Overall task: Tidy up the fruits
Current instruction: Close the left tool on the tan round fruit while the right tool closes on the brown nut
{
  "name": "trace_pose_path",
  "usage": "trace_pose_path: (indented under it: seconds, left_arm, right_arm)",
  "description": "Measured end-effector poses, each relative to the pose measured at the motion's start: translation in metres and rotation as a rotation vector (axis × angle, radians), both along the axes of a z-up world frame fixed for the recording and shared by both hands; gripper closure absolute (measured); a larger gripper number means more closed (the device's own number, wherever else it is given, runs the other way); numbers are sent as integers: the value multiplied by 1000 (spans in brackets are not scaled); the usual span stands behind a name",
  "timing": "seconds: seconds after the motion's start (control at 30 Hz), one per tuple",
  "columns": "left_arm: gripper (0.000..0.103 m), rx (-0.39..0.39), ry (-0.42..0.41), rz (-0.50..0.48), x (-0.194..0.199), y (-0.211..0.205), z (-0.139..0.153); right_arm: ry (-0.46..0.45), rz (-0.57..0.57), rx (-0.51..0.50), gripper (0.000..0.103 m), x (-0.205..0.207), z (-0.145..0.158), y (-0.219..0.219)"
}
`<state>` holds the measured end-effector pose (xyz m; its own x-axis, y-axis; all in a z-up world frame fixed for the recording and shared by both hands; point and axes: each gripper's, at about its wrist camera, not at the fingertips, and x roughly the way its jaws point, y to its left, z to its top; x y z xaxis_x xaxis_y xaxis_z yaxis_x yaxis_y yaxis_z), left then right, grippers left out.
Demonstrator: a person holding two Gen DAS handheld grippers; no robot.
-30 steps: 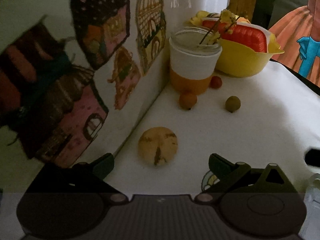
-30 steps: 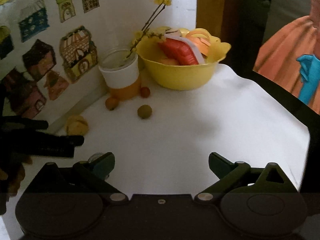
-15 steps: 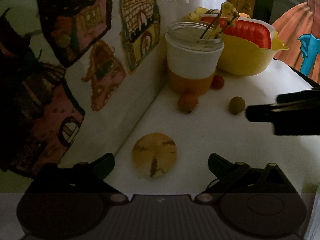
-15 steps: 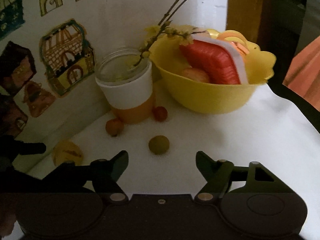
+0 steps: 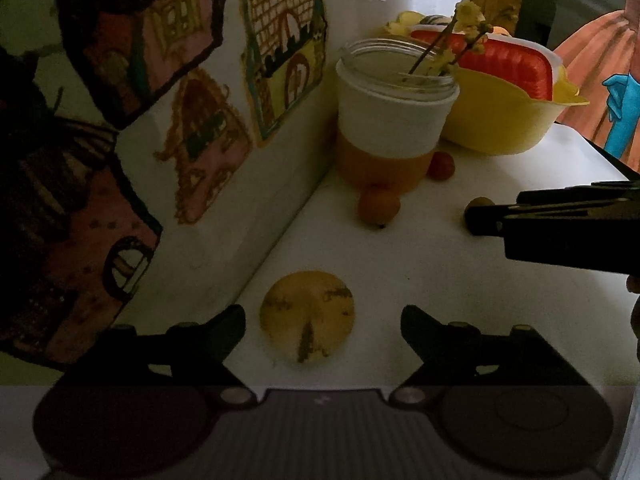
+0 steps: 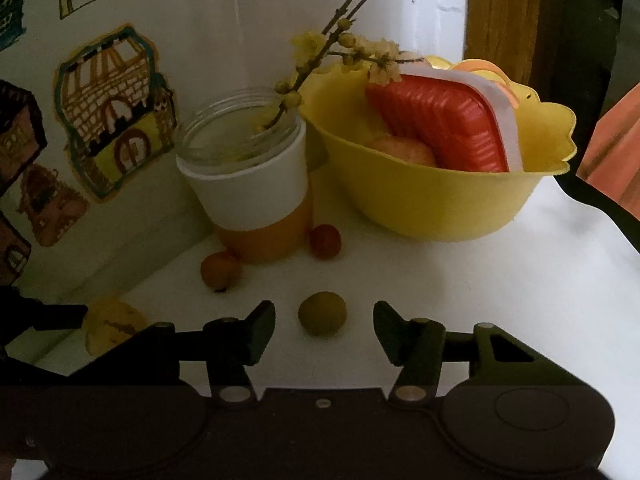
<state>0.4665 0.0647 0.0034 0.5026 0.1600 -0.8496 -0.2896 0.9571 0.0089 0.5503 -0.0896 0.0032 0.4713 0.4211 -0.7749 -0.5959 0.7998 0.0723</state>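
Observation:
A yellow speckled fruit (image 5: 307, 316) lies on the white table between the fingers of my open left gripper (image 5: 323, 326); it shows again at the left as the yellow fruit (image 6: 114, 324). My right gripper (image 6: 324, 330) is open around a small green fruit (image 6: 322, 313), not touching it. A small orange fruit (image 6: 219, 270) and a red fruit (image 6: 325, 241) rest by the jar's base. The yellow bowl (image 6: 436, 200) holds a watermelon slice (image 6: 440, 128) and other fruit. In the left wrist view the right gripper (image 5: 480, 216) reaches in from the right, hiding most of the green fruit (image 5: 481, 202).
A glass jar (image 6: 248, 176) with white and orange bands holds a flowering twig (image 6: 332, 40) beside the bowl. A wall with house drawings (image 5: 176, 120) runs along the left. The table edge (image 6: 600, 208) is at the right, with orange cloth (image 5: 592, 68) beyond.
Both grippers moved forward. The right gripper closed in on the green fruit, its fingers narrowing somewhat. The yellow fruit now sits between the left fingers.

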Motion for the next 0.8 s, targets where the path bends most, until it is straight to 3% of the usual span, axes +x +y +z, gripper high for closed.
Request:
trace_pose_path:
  seconds: [0.33,0.6,0.8]
  left_arm:
    - [30,-4,11,14,10,1,-11]
    - [33,-18,21,17,14,0,-13]
    - [47,15,25,36,17,-2,-14]
  right_arm:
    - [1,6,2,60,1,-7,9]
    - [8,-1,-15,72,4,-18,15]
    - [20,-3,-8,72,4,-20,15]
